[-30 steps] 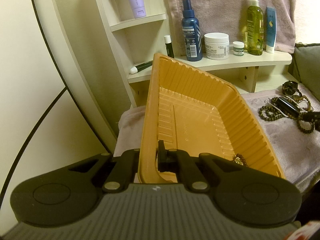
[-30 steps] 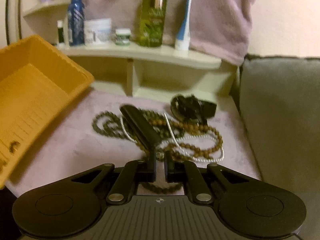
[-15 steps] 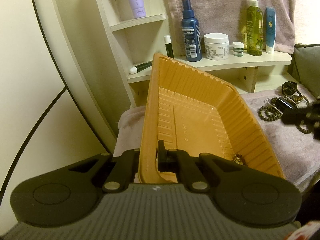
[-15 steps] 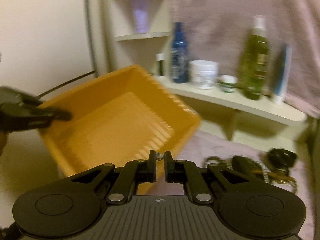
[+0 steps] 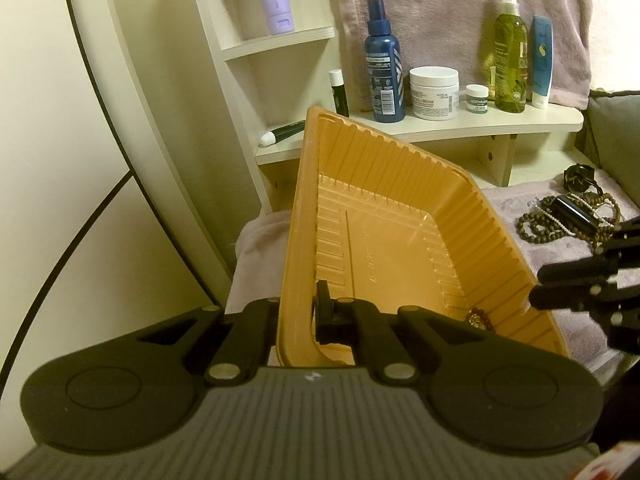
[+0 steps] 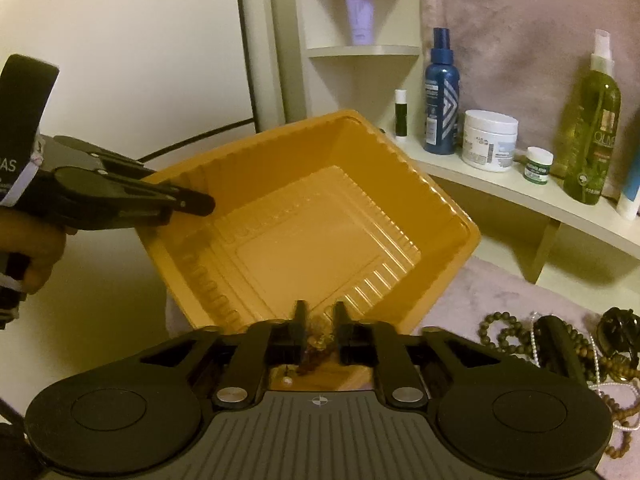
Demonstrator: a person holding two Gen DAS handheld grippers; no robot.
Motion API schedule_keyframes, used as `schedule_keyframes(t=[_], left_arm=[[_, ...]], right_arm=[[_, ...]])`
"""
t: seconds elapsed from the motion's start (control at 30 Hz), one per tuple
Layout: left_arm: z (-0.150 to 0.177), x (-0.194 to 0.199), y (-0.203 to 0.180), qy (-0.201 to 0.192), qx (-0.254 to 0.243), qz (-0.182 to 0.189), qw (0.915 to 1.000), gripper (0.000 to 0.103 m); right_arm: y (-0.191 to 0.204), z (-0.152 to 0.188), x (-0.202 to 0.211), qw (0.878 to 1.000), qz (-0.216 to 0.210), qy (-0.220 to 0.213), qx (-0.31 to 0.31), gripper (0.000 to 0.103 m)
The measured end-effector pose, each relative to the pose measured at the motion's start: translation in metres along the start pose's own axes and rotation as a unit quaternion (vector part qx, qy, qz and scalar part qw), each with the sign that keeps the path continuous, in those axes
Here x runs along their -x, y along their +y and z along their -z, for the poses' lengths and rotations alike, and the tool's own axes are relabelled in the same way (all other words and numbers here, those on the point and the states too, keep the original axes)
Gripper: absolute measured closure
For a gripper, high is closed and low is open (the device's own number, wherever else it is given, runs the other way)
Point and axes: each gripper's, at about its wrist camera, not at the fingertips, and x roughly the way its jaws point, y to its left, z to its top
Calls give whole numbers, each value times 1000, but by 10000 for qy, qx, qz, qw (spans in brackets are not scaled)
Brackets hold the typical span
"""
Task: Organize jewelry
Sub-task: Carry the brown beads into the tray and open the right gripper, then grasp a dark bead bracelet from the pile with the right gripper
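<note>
My left gripper [image 5: 306,312] is shut on the near wall of a ribbed orange tray [image 5: 400,248] and holds it tilted above the towel; it shows at the tray's left rim [image 6: 200,202] in the right wrist view. My right gripper [image 6: 320,316] hovers over the tray's [image 6: 320,216] near corner, jaws opening, nothing pressed between the pads. Below it in the tray lie a small brown beaded piece [image 6: 316,346] and a tiny pearl piece [image 6: 286,380]. The left wrist view catches the beaded piece [image 5: 478,318] and the right gripper [image 5: 536,288] at the tray's right rim.
A tangle of bead necklaces [image 6: 560,344] with a black oblong case [image 5: 572,210] and a dark watch [image 5: 580,176] lies on the mauve towel [image 5: 560,256] to the right. A cream shelf [image 5: 460,128] behind carries bottles and jars. A person's hand [image 6: 36,256] grips the left tool.
The right gripper swung left from the bead pile to above the tray and its jaws parted. The tiny piece held between its tips now lies in the tray. Left gripper and tray stayed still.
</note>
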Motion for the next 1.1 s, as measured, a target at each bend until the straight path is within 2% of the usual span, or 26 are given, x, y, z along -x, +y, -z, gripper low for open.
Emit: schedule_keyframes(t=[0.07,0.2,0.4,0.7,0.73,0.8,1.1], left_arm=[[0,0,0,-1,0,0,10000,100],[0,0,0,0,3,-1,10000,100],[0,0,0,-3,-4,-6,10000,100],[-1,-1,-1,6,-23,-18,10000,100],[-1,-1,-1,7,-26,-23,10000,100],[-1,-1,-1,9,-25,-23,10000,100],[-1,1,-2,35,-42,-39,10000,100]], right_arm=[[-1,1,5,9999,63,-114,-27,46],[-12,1,13,9990,349,-194,-175,46],[-43,19,29,9913,1170,-111,-585,46],[-104,63,55,9579,2459,148,-1473,46],[-110,66,57,9545,2553,177,-1529,48],[-121,71,57,9491,2676,253,-1640,62],[-132,79,41,9427,2798,472,-1757,81]])
